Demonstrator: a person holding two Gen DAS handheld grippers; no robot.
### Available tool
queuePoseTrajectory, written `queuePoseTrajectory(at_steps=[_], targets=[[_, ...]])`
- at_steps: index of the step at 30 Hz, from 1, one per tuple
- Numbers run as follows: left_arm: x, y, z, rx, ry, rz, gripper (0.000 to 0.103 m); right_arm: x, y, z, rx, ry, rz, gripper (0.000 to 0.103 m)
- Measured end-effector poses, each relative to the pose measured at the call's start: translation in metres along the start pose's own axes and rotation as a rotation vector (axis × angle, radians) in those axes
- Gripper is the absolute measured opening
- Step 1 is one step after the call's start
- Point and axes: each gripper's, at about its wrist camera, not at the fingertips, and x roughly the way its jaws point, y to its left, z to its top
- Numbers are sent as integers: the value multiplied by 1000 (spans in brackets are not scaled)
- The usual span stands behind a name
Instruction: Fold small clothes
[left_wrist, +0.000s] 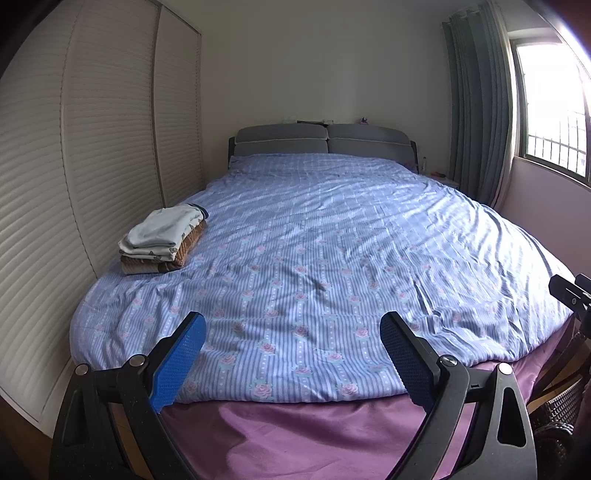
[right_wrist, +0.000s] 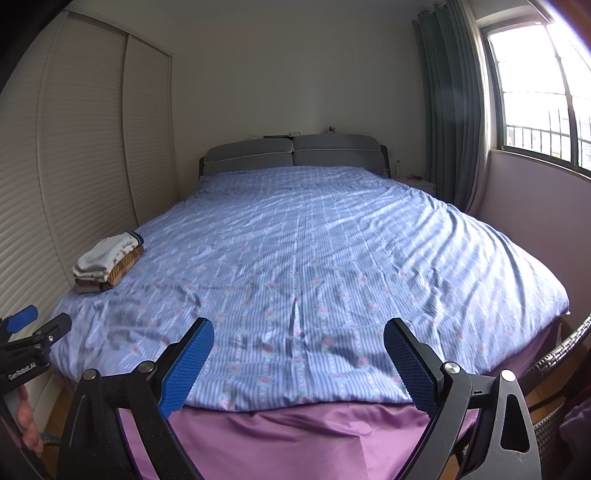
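Note:
A stack of folded small clothes (left_wrist: 162, 238), pale green on top and brown below, lies on the left side of the bed; it also shows in the right wrist view (right_wrist: 109, 264). My left gripper (left_wrist: 293, 325) is open and empty, held at the foot of the bed over the blue floral quilt (left_wrist: 332, 240). My right gripper (right_wrist: 299, 332) is open and empty, also at the foot of the bed. The left gripper shows at the left edge of the right wrist view (right_wrist: 33, 332). No loose garment is in view.
A purple sheet (left_wrist: 295, 435) hangs below the quilt. Louvred wardrobe doors (left_wrist: 74, 166) run along the left. A grey headboard (left_wrist: 321, 138) is at the back, curtains (left_wrist: 476, 110) and a window (right_wrist: 546, 96) on the right. A wicker basket (left_wrist: 557, 410) stands at the lower right.

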Motion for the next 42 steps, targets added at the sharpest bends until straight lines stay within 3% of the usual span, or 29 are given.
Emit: queuePoseTrajectory(at_steps=[24, 32, 37, 42], targets=[[-4, -1, 1, -8, -7, 10, 96, 0, 0, 0, 3, 0, 2, 94], [-2, 0, 1, -30, 3, -28, 96, -1, 1, 0, 4, -1, 2, 94], [-6, -5, 0, -3, -36, -25, 98, -1, 3, 1, 5, 1, 2, 94], [-4, -6, 0, -3, -10, -28, 103, -1, 5, 1, 6, 3, 4, 94]])
